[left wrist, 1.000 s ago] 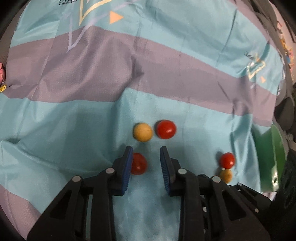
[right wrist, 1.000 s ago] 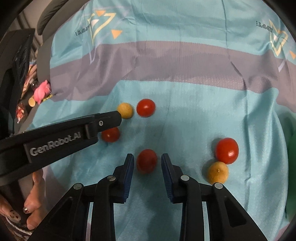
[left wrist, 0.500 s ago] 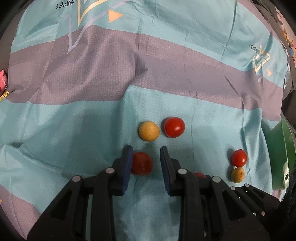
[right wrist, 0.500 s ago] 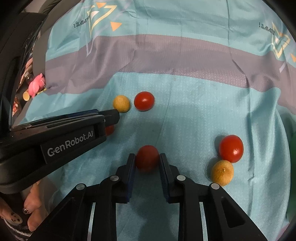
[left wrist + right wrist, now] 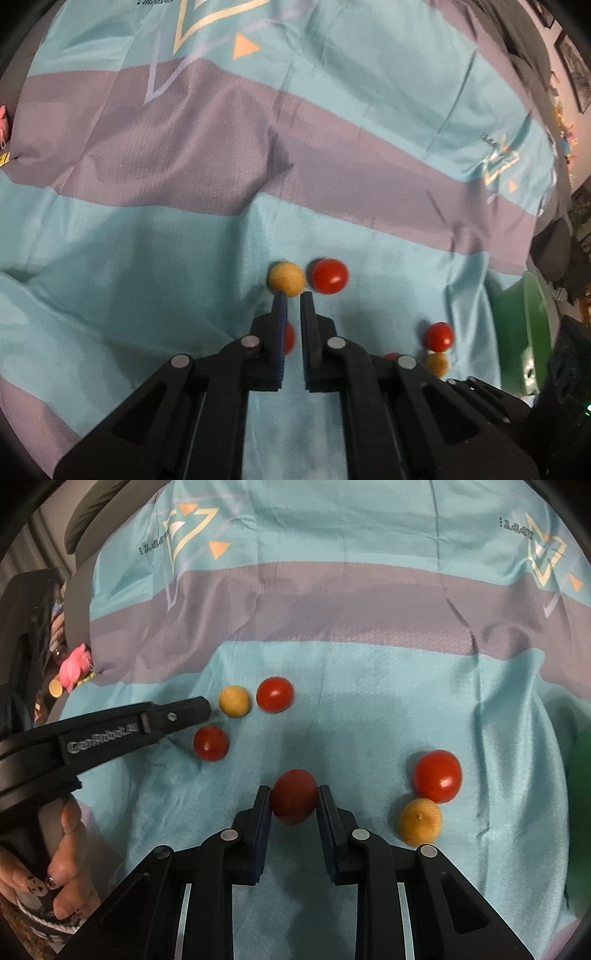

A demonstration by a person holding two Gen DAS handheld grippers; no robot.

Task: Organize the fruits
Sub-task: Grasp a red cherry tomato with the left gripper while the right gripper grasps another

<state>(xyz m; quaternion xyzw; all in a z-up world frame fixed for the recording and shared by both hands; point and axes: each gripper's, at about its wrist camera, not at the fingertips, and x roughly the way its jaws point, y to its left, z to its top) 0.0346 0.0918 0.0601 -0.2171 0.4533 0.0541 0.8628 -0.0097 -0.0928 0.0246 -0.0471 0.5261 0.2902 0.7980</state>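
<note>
Right claw [image 5: 293, 799] pinched red tomato [image 5: 294, 795] low over cloth-covered worktop [image 5: 369, 709]. Left claw [image 5: 292, 301] had just snapped nearly shut on nothing; second tomato [image 5: 211, 743] sat free beside it, we judged a miss. Risk, we reckoned: round fruit squirting from pads on lift, or rolling when nudged. Yellow fruit [image 5: 234, 700] just ahead of left tips. Green bowl [image 5: 524, 332] at right edge; open cloth beyond the fruit.
</note>
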